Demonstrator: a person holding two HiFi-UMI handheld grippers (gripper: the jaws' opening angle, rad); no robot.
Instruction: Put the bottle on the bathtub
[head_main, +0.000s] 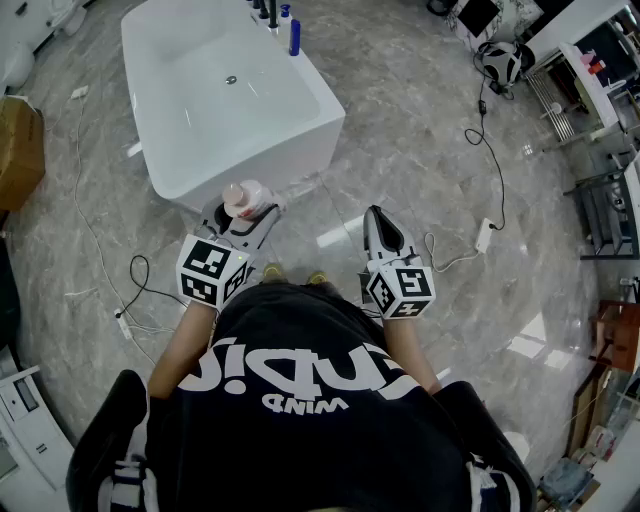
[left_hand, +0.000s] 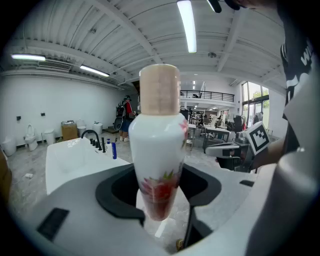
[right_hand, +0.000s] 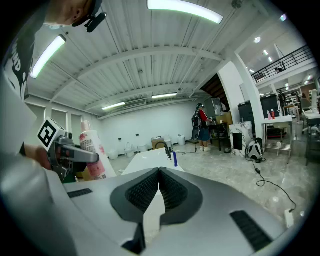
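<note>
Between jaws of left gripper (head_main: 243, 218), bottle (left_hand: 160, 150) held upright, near bathtub (head_main: 252, 160), right gripper (right_hand: 159, 187) closed

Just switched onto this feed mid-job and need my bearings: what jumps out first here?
The white bottle with a tan cap and red print, held upright in the left gripper, fills that gripper's view. Just ahead stands the big white bathtub, with a blue bottle and a black faucet at its far rim. The right gripper is shut and empty.
</note>
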